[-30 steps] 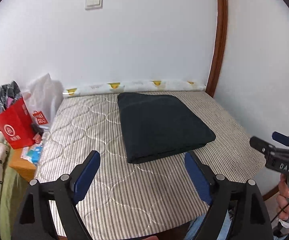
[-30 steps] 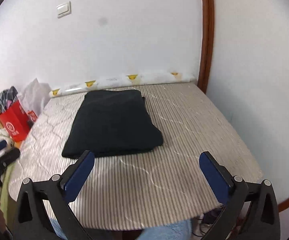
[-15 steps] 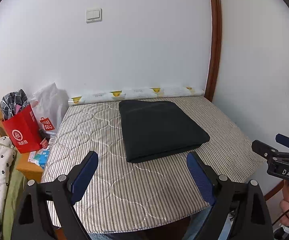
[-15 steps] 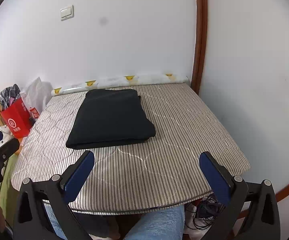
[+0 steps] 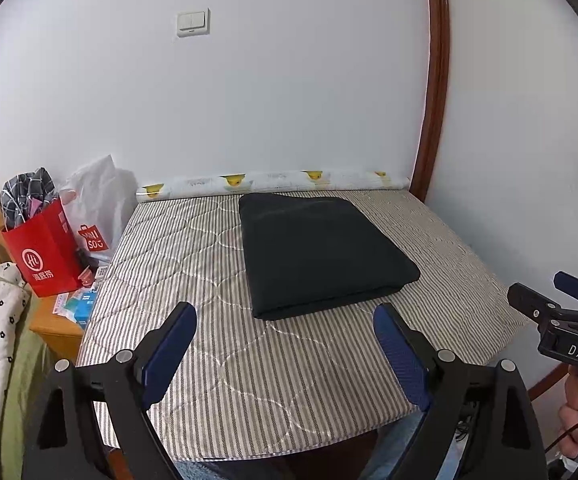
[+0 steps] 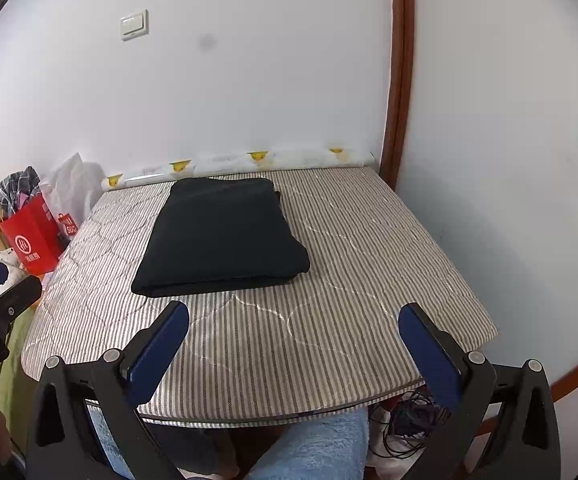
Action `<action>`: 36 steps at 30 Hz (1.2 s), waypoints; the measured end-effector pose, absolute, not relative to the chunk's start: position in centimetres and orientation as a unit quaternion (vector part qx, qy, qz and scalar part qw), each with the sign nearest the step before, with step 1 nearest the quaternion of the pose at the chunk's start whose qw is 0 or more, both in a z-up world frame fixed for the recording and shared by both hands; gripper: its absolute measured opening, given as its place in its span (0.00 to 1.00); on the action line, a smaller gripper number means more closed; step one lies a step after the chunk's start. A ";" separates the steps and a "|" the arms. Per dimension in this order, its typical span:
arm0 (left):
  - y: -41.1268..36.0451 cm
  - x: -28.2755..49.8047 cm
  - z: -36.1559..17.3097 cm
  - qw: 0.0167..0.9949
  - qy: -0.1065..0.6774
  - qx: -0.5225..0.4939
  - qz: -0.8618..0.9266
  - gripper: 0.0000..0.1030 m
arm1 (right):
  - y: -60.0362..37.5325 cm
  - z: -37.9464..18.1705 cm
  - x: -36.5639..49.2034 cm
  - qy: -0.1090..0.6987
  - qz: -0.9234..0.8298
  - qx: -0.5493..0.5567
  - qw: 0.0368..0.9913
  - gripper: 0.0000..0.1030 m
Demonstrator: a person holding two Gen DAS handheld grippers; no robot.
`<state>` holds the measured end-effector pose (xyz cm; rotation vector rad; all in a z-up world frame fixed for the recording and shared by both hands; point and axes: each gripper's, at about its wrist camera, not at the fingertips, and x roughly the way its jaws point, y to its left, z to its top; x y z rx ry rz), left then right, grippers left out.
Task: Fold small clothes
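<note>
A black garment [image 5: 321,252] lies folded into a neat rectangle on the striped quilted table cover [image 5: 193,264], toward the far middle. It also shows in the right wrist view [image 6: 221,236]. My left gripper [image 5: 285,348] is open and empty, held back over the table's near edge, short of the garment. My right gripper [image 6: 295,344] is open and empty, also back at the near edge, to the right of the garment. The right gripper also shows at the right edge of the left wrist view [image 5: 561,312].
A rolled duck-print sheet [image 5: 273,182] lies along the far wall. A red paper bag [image 5: 45,256] and a white plastic bag [image 5: 97,208] stand on a wooden stand at the left. White walls close the far and right sides. Cables [image 6: 409,420] lie under the table.
Both grippers have drawn back and up from the table, so the garment looks smaller and farther. Both stay open. The garment has not moved.
</note>
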<state>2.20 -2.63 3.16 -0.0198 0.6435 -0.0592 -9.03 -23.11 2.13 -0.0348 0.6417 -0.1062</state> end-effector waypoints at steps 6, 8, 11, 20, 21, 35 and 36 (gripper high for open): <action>-2.5 2.2 3.2 0.948 0.316 -0.012 -0.026 0.87 | -22.7 2.1 -8.9 0.316 -0.052 -0.020 0.947 1.00; -2.5 2.2 3.2 0.948 0.316 -0.013 -0.026 0.87 | -22.8 2.1 -8.9 0.317 -0.049 -0.018 0.947 1.00; -2.5 2.2 3.2 0.948 0.317 -0.013 -0.026 0.87 | -22.7 2.1 -9.0 0.316 -0.052 -0.020 0.947 1.00; -2.6 2.2 3.2 0.948 0.317 -0.015 -0.026 0.87 | -22.8 2.1 -9.2 0.314 -0.053 -0.018 0.948 1.00; -2.6 2.2 3.2 0.948 0.317 -0.015 -0.027 0.87 | -22.9 2.2 -9.1 0.314 -0.053 -0.019 0.948 1.00; -2.5 2.3 3.1 0.947 0.319 -0.017 -0.029 0.87 | -22.8 2.2 -9.2 0.315 -0.053 -0.022 0.947 1.00; -2.5 2.4 3.1 0.947 0.319 -0.017 -0.029 0.87 | -22.8 2.2 -9.2 0.315 -0.053 -0.022 0.947 1.00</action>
